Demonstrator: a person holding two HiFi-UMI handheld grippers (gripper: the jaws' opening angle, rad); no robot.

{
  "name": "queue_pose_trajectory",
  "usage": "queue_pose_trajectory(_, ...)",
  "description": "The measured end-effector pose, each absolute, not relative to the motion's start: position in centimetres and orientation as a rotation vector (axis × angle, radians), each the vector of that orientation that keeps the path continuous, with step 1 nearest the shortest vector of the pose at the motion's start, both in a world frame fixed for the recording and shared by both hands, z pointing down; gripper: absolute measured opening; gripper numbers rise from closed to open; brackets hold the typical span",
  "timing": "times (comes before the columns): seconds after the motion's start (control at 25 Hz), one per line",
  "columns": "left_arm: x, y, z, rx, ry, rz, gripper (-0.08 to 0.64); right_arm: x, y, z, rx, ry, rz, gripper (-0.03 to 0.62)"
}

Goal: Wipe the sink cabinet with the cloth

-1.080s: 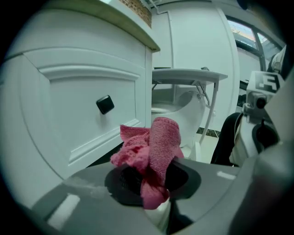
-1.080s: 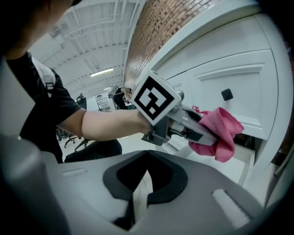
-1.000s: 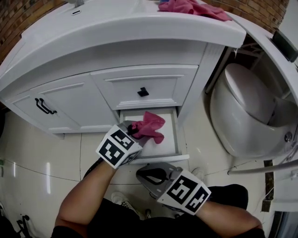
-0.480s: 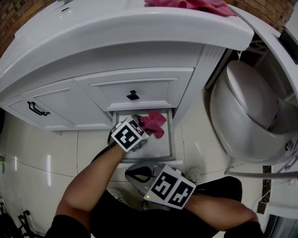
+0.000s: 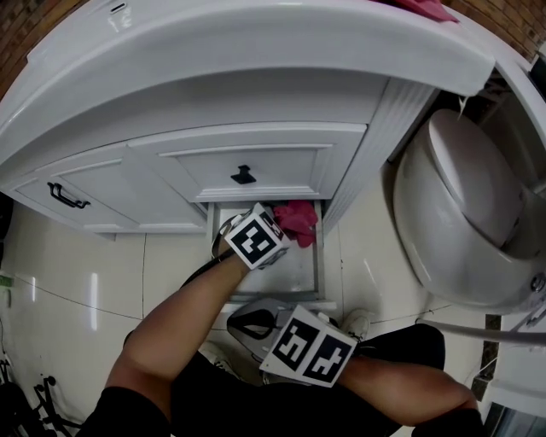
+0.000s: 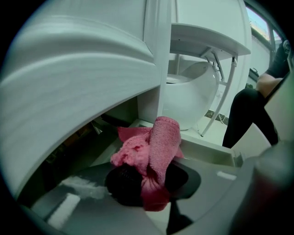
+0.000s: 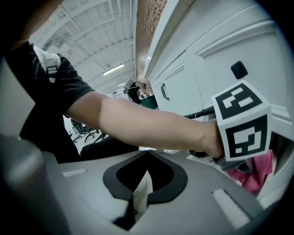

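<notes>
Head view first: my left gripper (image 5: 277, 229) reaches into the open bottom drawer (image 5: 294, 271) of the sink cabinet (image 5: 256, 158), with the pink cloth (image 5: 300, 219) at its tips. My right gripper (image 5: 249, 323) hangs near the drawer front. Left gripper view: jaws clamped on the bunched cloth. Right gripper view: jaws closed tip to tip, empty.

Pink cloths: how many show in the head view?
2. One cloth is clamped in the left gripper over the open drawer; the other cloth lies on the sink top, mostly cut off by the picture's edge. Others may be hidden.
</notes>
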State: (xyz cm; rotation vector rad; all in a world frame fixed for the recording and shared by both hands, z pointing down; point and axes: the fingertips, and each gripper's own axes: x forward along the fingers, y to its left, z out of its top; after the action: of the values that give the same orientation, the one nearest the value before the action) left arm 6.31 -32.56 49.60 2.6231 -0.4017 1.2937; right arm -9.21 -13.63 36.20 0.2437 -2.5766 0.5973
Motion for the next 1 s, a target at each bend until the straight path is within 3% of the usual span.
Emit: queue_pose_trajectory(1.0,-7.3,-33.9,47.7,2.443,-0.769,1.426,0.097,-8.9,-14.2,36.4,0.288,-2.572,0.601,0.006)
